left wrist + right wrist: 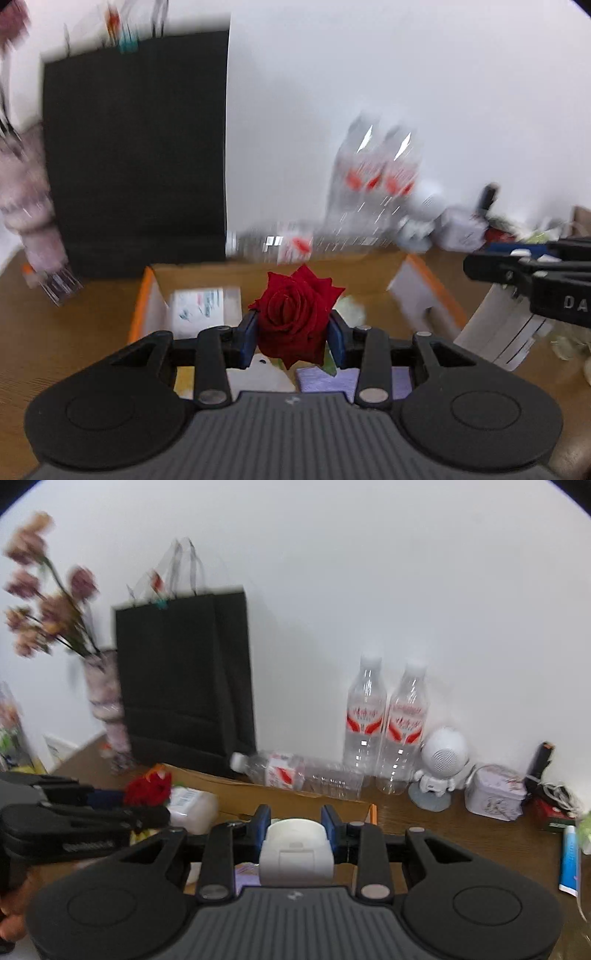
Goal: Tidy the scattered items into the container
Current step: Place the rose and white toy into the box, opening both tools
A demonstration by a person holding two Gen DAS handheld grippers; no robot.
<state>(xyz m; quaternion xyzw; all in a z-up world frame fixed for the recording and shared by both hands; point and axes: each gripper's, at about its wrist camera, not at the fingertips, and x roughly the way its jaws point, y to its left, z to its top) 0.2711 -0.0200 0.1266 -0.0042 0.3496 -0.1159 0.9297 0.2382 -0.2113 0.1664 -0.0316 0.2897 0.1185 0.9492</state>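
My left gripper (pixel 292 334) is shut on a red rose (pixel 295 317) and holds it over the open cardboard box (pixel 207 271), which has orange-edged flaps. The box holds papers and a purple item (pixel 325 380). My right gripper (pixel 295 825) is shut on a white plastic device (pixel 295 853), held above the near side of the same box (pixel 314 797). In the right wrist view the left gripper (pixel 147 805) comes in from the left with the rose (pixel 149 788). In the left wrist view the right gripper (pixel 480 266) shows at the right edge.
A black paper bag (pixel 184 679) stands against the wall behind the box. Two upright water bottles (pixel 384 720) and one lying bottle (pixel 295 771) are beside it. A white astronaut speaker (pixel 439 764), a tin (pixel 495 792), a blue tube (pixel 569 860) and a vase of flowers (pixel 107 709) stand on the wooden table.
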